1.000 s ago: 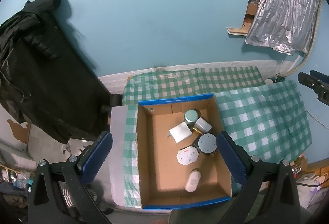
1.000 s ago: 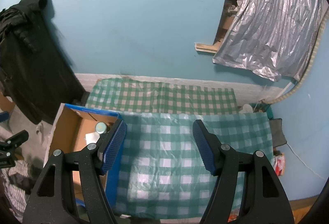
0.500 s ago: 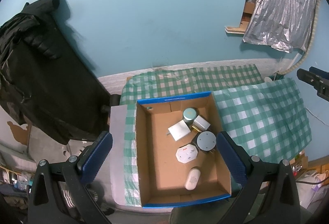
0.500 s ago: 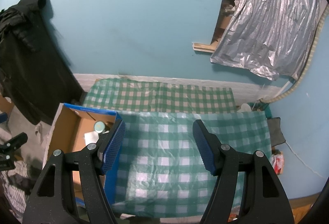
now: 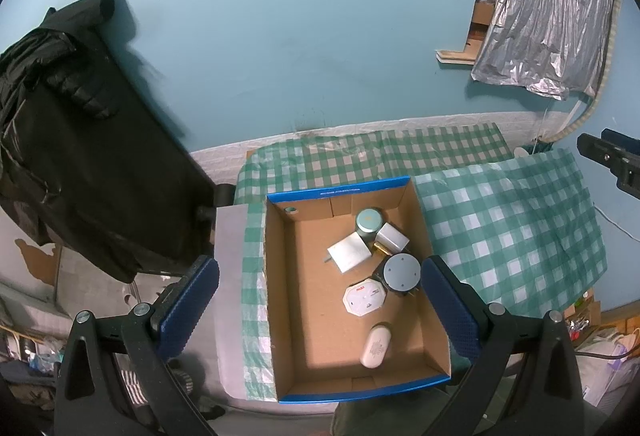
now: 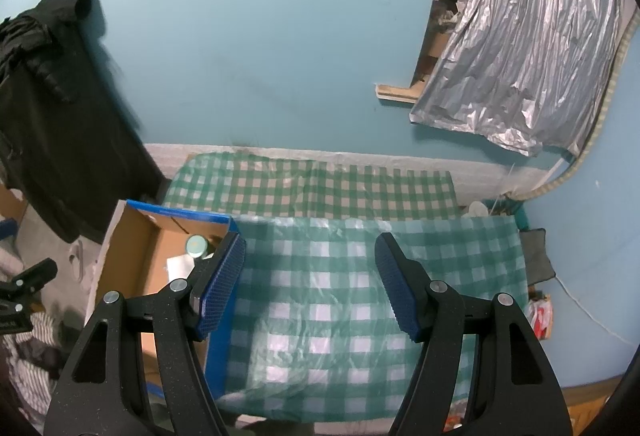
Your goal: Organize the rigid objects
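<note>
A blue-rimmed cardboard box [image 5: 304,316] sits on the checked table and holds several rigid objects: a teal-lidded jar [image 5: 369,222], a white cube [image 5: 391,238], a white flat adapter [image 5: 349,254], a grey round device [image 5: 401,272], a white octagonal plug [image 5: 365,298] and a white oval case [image 5: 375,346]. My left gripper [image 5: 320,308] is open and empty, high above the box. My right gripper [image 6: 310,284] is open and empty, above the bare tablecloth right of the box [image 6: 132,248]. The jar [image 6: 196,246] shows in the right wrist view too.
A green checked cloth [image 6: 332,296] covers the table against a blue wall. A black jacket [image 5: 80,139] hangs at the left. Silver foil sheeting [image 6: 520,67] hangs at the upper right. Clutter lies on the floor at both sides.
Both views shift slightly, as both grippers drift a little. Nothing in the box has moved and both grippers stay open.
</note>
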{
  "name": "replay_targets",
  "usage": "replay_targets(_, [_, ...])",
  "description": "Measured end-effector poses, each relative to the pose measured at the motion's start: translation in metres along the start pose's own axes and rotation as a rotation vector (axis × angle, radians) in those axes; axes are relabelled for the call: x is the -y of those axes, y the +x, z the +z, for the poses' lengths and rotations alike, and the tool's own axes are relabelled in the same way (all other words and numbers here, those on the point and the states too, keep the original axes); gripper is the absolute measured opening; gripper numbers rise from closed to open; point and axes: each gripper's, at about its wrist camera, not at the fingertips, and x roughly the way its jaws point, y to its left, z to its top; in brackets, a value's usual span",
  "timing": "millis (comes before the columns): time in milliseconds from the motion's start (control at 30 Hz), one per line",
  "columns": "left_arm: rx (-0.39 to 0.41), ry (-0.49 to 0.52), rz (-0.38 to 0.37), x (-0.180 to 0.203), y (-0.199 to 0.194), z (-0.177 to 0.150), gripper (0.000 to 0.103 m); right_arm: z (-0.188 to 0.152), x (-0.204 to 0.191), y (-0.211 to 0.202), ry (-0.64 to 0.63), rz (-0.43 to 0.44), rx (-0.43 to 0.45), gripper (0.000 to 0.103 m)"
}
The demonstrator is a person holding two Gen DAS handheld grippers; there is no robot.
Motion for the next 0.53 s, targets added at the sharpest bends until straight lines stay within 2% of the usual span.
replay_targets(533, [0.014,0.008,-0.017,0.0023,0.0001,0.0038,0.102,-0.0004,-0.0001,0.0,0.001,0.001,0.0,0.067])
